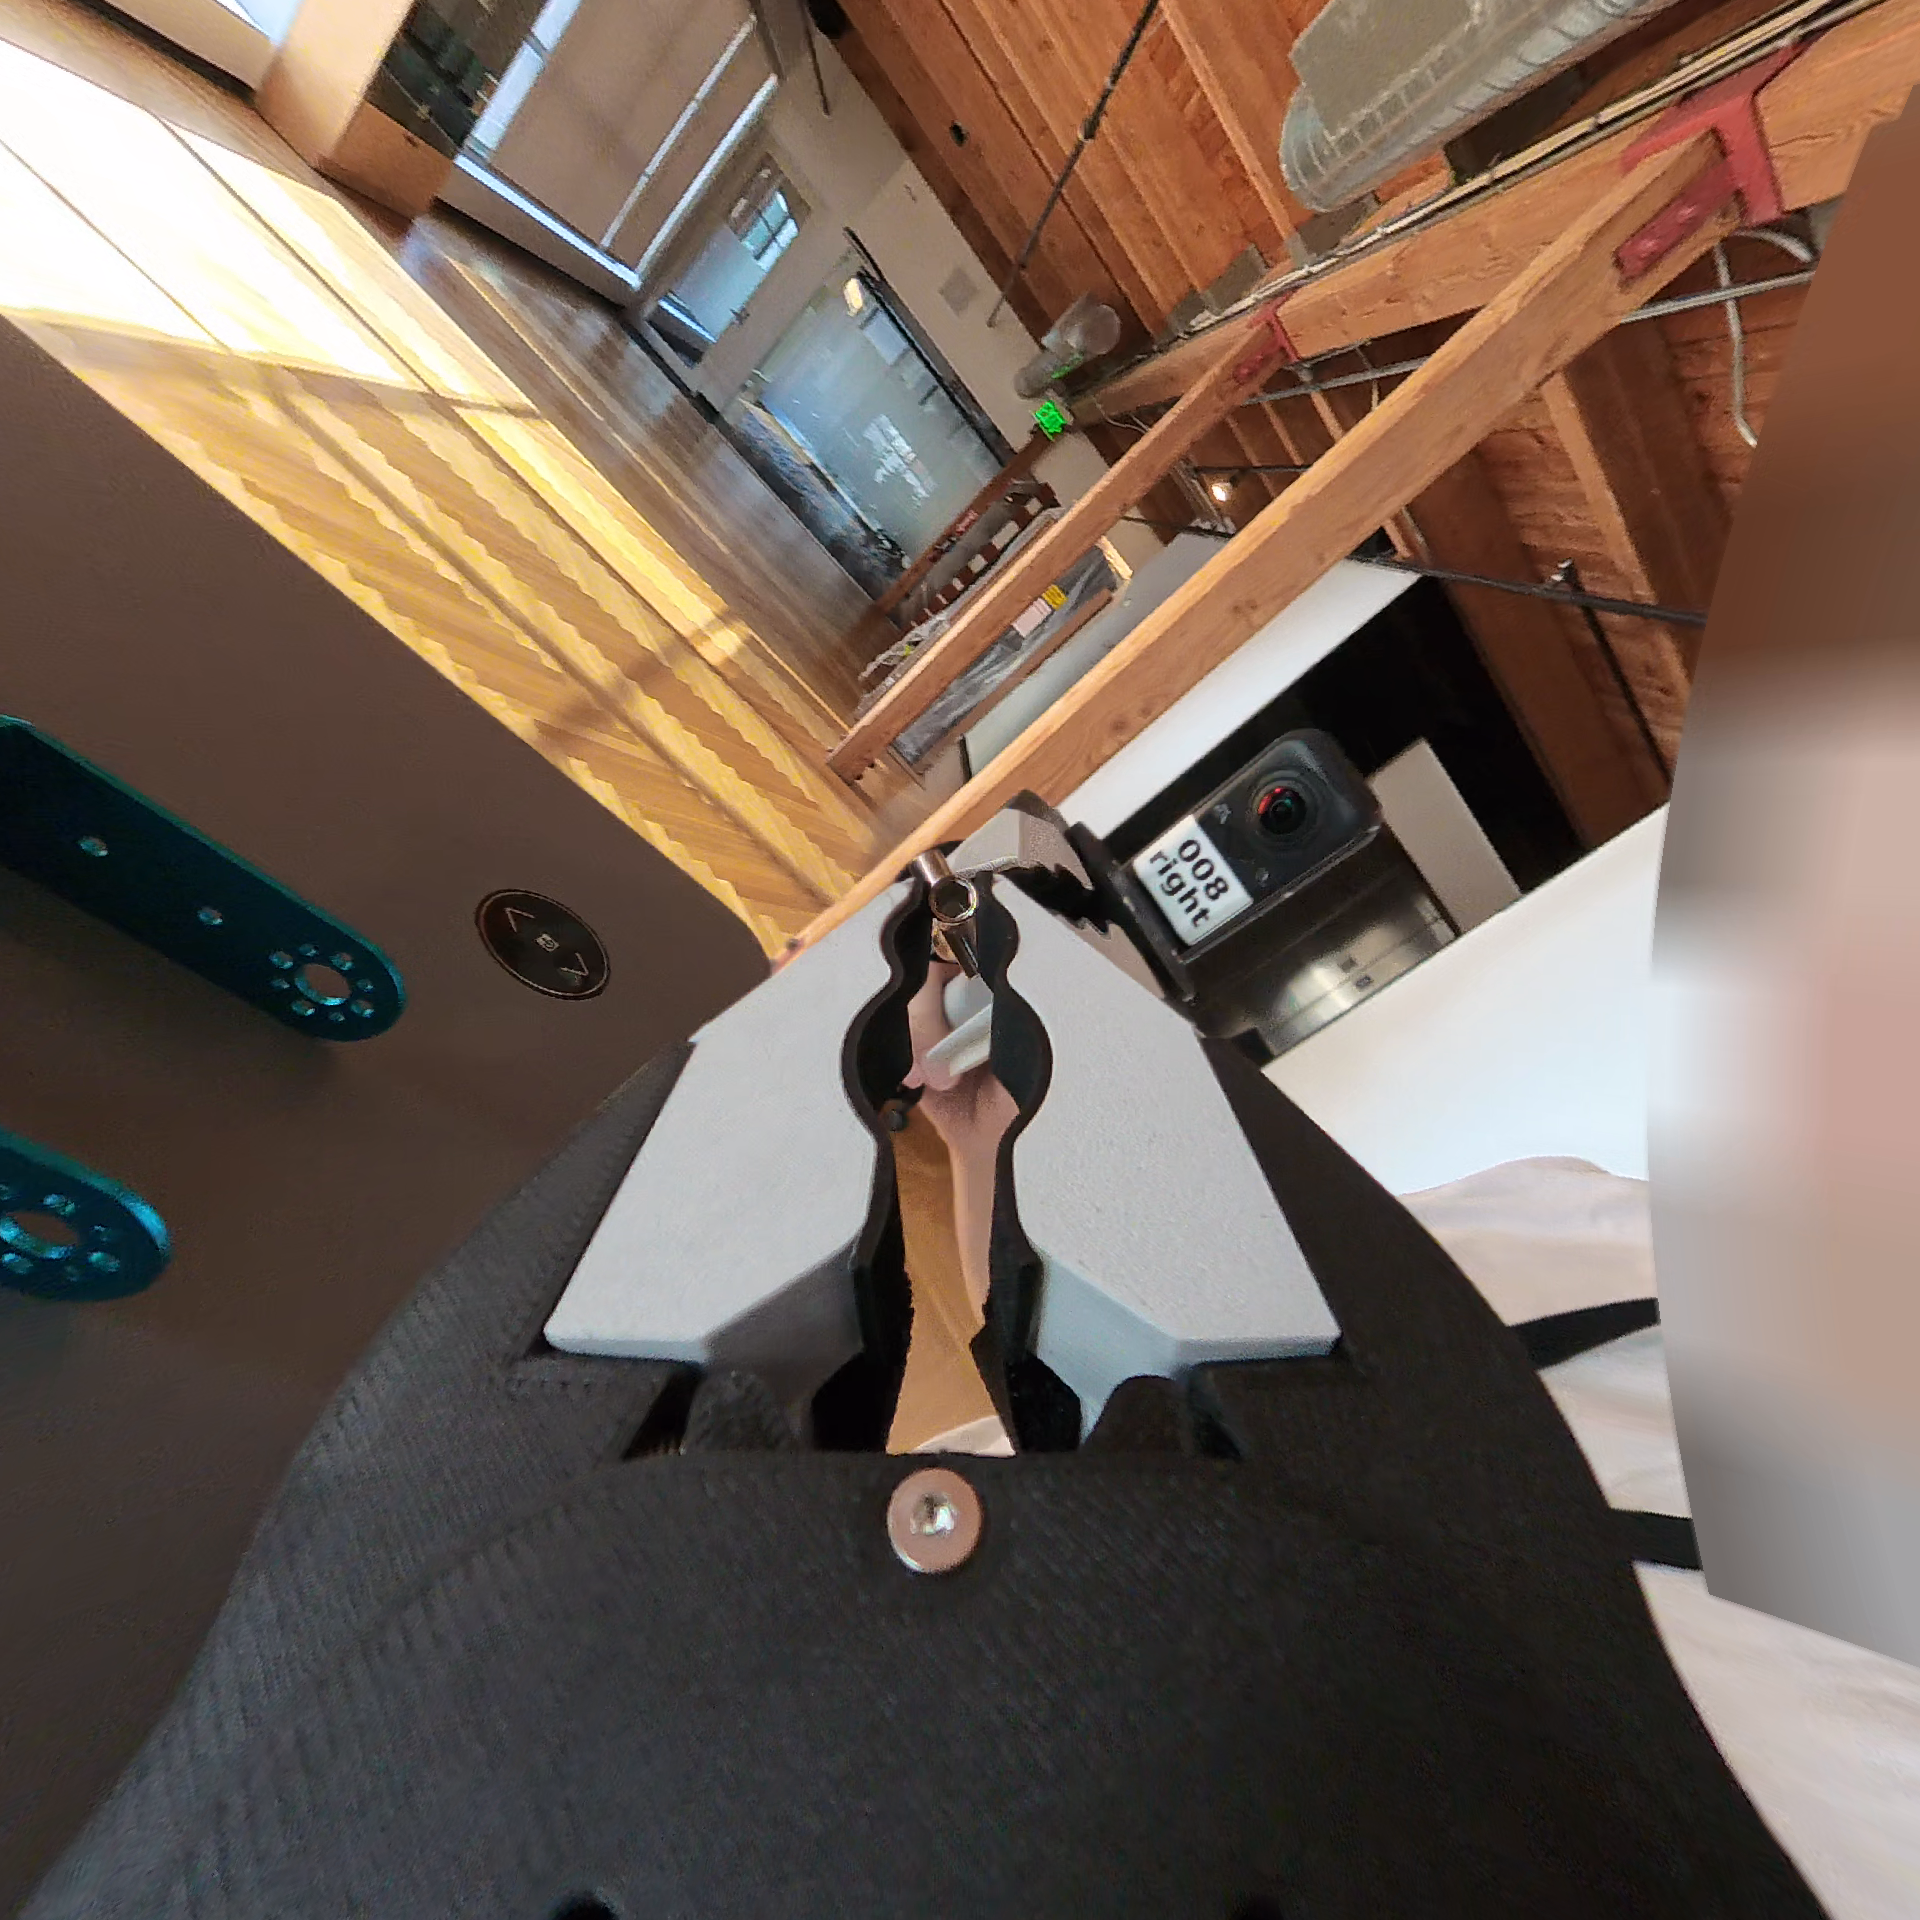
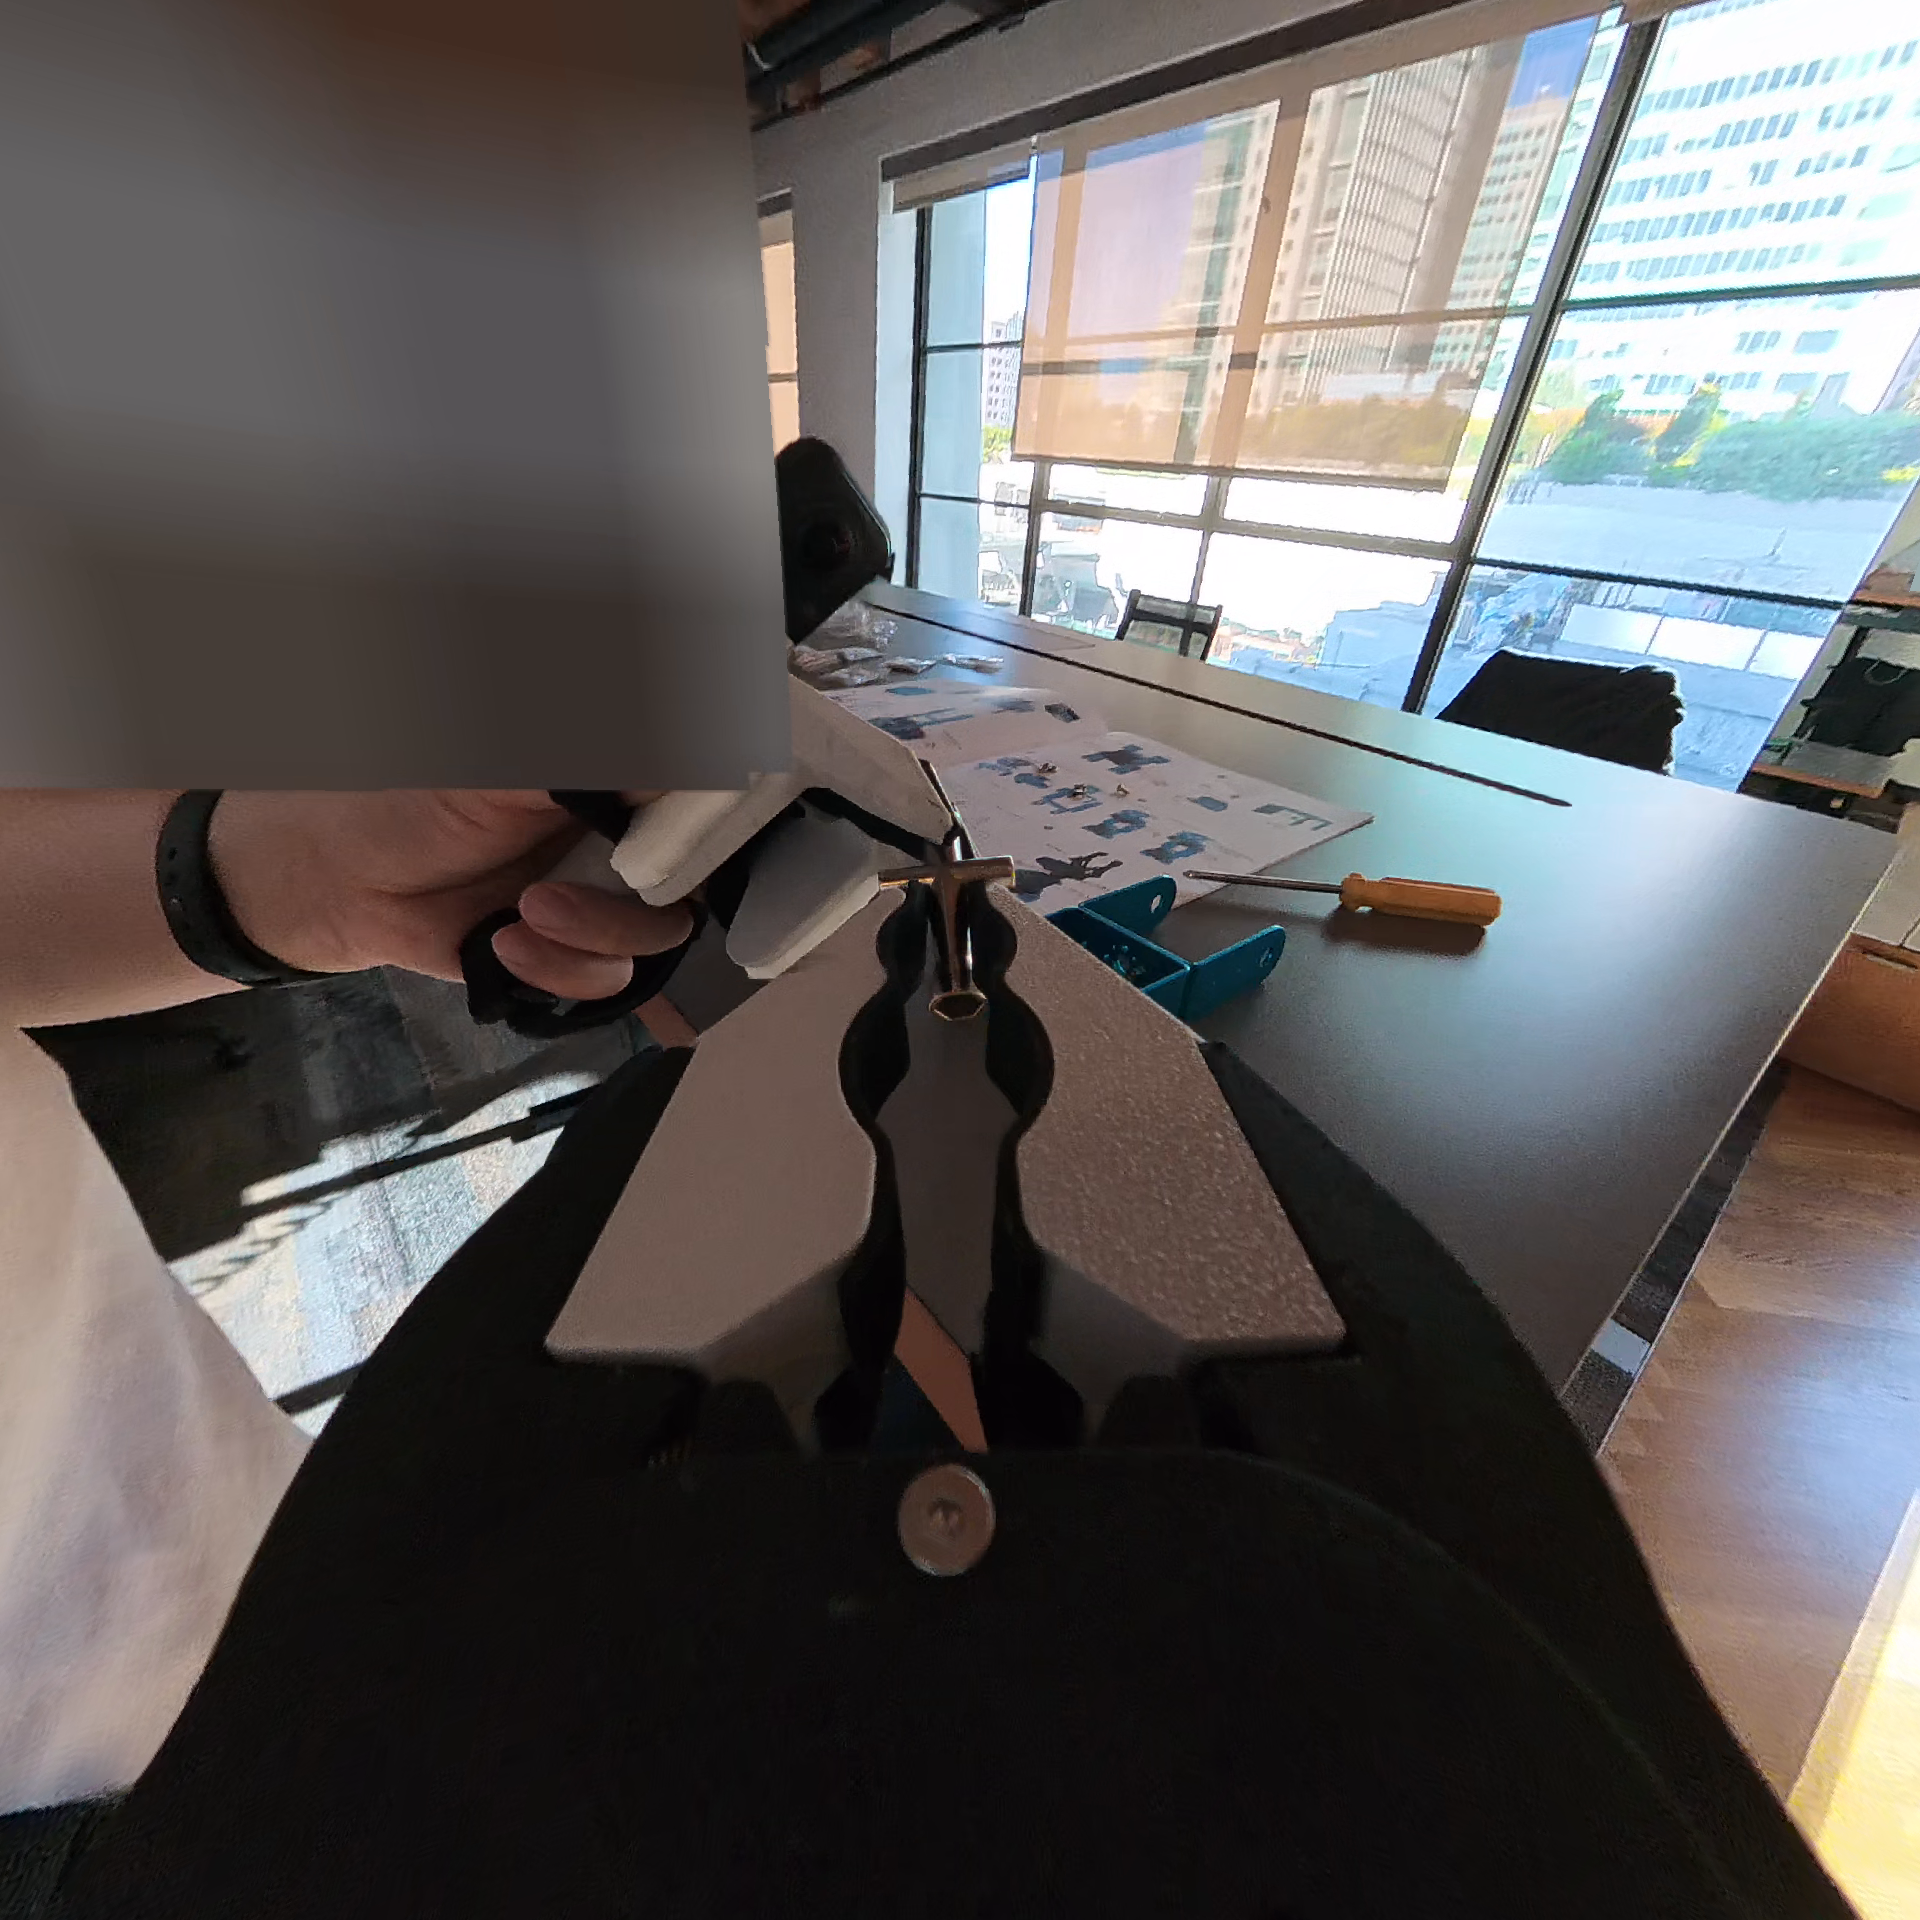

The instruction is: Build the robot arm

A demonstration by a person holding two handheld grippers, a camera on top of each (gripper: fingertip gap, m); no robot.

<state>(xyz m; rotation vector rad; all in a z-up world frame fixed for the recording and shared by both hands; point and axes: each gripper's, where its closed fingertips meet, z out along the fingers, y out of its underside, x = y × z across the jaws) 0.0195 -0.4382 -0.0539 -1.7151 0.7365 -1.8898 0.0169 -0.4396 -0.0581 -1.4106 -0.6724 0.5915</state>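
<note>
Right wrist view: a small metal cross-shaped socket wrench (image 2: pixel 948 914) is seen pinched at the tips of the right gripper (image 2: pixel 948 935), its hex-socket stem pointed back toward six o'clock and its crossbar lying nine-to-three. At ten o'clock the left gripper (image 2: pixel 831 831) is met tip to tip; it too is closed narrow on the wrench (image 1: pixel 951 914). Blue brackets (image 2: pixel 1164 935) and an orange-handled screwdriver (image 2: pixel 1371 896) are left on the dark table (image 2: pixel 1558 1039), toward two o'clock.

We record a small metal cross-shaped socket wrench (image 2: pixel 948 935), silver with a hexagonal open end facing the right wrist camera, clamped between our right tongs (image 2: pixel 948 914) and also met by our left tongs (image 1: pixel 951 914), raised clear of the dark table (image 2: pixel 1455 1039).
</note>
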